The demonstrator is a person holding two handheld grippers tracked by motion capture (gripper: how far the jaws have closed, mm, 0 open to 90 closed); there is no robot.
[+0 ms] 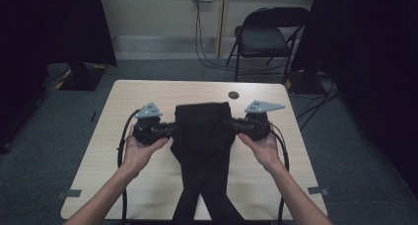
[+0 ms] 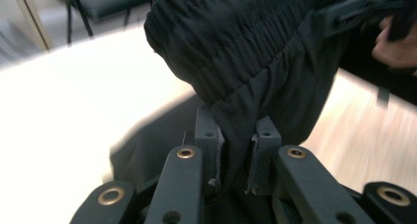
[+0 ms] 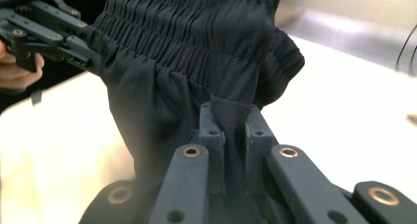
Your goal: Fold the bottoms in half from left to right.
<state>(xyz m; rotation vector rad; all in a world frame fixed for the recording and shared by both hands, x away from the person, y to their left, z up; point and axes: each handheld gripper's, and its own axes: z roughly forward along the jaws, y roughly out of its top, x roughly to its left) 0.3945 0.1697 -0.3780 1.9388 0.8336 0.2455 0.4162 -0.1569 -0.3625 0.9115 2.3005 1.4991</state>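
While black trousers (image 1: 204, 136) hang over the worktop (image 1: 128, 101), your left tool (image 1: 172, 130) and right tool (image 1: 231, 124) each clamp their waistband.

Dim room in the high view, dark curtains swallowing both sides, and the table (image 1: 148, 94) is the brightest patch, lit from above. In the left gripper view the tabletop blows out to white glare on the left, and the far hand (image 2: 398, 47) is smeared with blur. Right gripper view: same washed-out table, sharp jaws, soft background, black trousers (image 3: 196, 52) holding detail.
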